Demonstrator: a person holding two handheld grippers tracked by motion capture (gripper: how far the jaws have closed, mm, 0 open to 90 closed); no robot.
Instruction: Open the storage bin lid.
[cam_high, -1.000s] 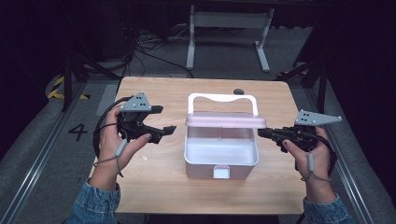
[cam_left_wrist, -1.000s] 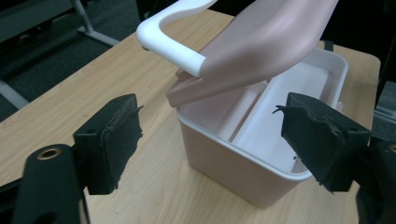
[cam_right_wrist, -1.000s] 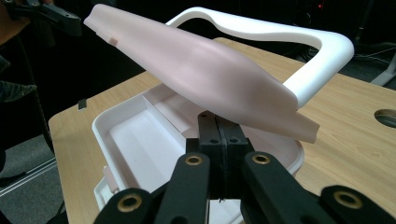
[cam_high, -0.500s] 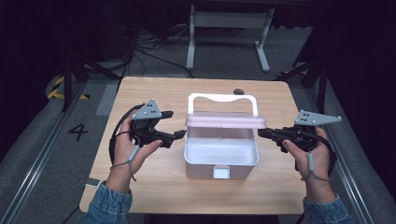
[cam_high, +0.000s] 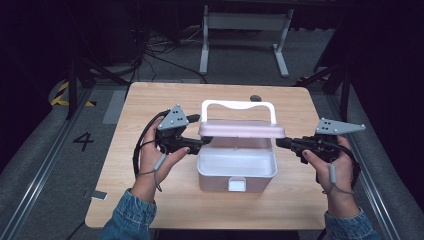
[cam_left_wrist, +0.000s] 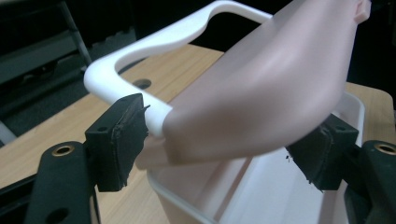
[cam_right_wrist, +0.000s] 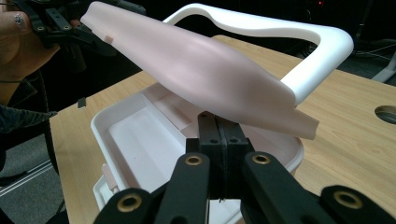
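A white box (cam_high: 220, 182) stands mid-table with its pink lid (cam_high: 241, 131) raised level above it and a white handle (cam_high: 237, 104) upright behind. My left gripper (cam_high: 205, 141) is open at the lid's left end. In the left gripper view the lid (cam_left_wrist: 271, 93) lies between the pads (cam_left_wrist: 121, 135) without touching them. My right gripper (cam_high: 280, 142) is shut at the lid's right end. In the right gripper view its closed tips (cam_right_wrist: 217, 126) sit just under the lid (cam_right_wrist: 201, 79), over the box rim (cam_right_wrist: 121, 135), with nothing visibly clamped.
A round hole (cam_high: 255, 98) is in the table behind the box. A small grey tag (cam_high: 98, 195) lies at the table's front left edge. On the floor beyond stands a white metal frame (cam_high: 245, 22), and a "4" mark (cam_high: 83, 141) is on the left.
My left gripper has moved right to the box, and its open jaws now straddle the lid's left end. The right gripper and the lid have held still.
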